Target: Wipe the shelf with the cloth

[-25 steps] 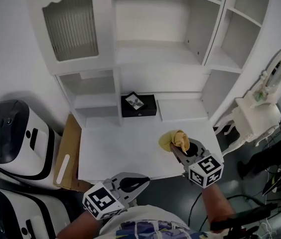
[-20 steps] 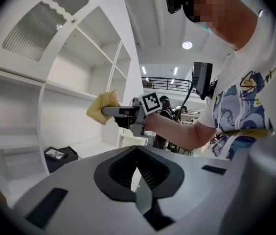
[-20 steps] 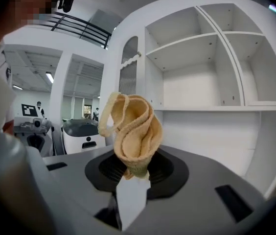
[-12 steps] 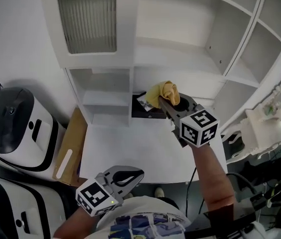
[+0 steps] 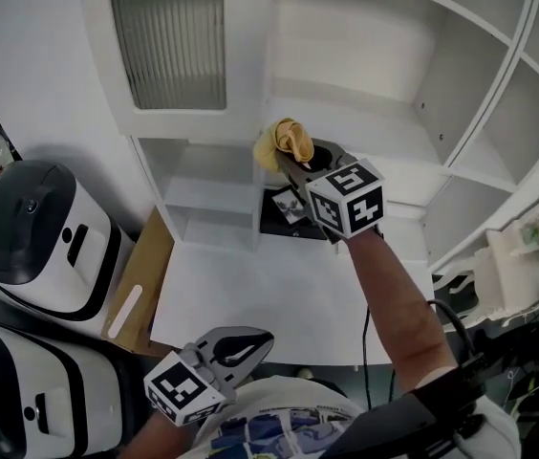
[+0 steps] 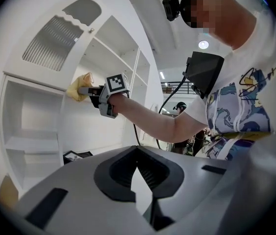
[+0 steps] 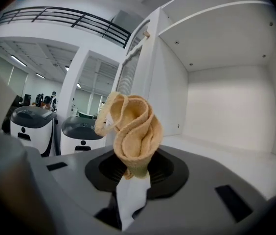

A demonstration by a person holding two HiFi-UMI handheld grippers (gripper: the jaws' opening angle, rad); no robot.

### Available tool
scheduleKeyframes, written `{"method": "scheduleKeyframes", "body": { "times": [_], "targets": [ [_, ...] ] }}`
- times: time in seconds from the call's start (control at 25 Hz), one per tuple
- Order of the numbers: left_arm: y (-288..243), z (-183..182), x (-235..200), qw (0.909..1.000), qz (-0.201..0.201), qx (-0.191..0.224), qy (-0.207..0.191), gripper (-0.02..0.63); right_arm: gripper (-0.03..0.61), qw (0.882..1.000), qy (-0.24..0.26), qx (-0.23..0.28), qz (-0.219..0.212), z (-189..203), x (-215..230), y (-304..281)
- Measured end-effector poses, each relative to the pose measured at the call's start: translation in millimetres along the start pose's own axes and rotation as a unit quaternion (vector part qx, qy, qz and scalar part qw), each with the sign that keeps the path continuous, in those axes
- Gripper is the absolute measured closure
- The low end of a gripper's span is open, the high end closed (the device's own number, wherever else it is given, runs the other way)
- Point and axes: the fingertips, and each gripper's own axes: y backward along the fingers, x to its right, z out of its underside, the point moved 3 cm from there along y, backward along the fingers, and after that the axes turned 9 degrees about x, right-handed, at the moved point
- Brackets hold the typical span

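Cloth: tan, rolled into loose folds, pinched at its base.
Right gripper: clamped on cloth.
Shelf: white, at cloth's 2 o'clock.
Left gripper: jaws together, empty.

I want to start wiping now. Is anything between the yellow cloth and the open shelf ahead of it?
Nothing visible. The crumpled yellow cloth, clamped in the right gripper, faces a bare white shelf board; the ribbed-glass cabinet door stands off to its left.
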Motion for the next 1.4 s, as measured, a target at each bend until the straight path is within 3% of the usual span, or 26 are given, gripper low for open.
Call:
{"method": "scheduleKeyframes", "body": {
  "times": [0.36, 0.8, 1.4],
  "targets": [
    [-16.8, 3.2, -1.1, 0.9997, -0.023, -0.005, 0.006, 0.601, 0.466, 1.0, 0.0, -0.002, -0.007, 5.5, 15.3, 3.7],
    [-59.1, -1.1, 11.0, 0.9997, 0.014, -0.021, -0.001, 0.601, 0.466, 1.0, -0.009, -0.01, 0.016, 17.7, 61.6, 60.8],
    [-116.2, 0.1, 32.3, 0.9965, 0.076, -0.032, -0.01, 0.601, 0.466, 0.995, -0.003, -0.028, 0.092, 37.5, 136.7, 163.3]
  ]
}}
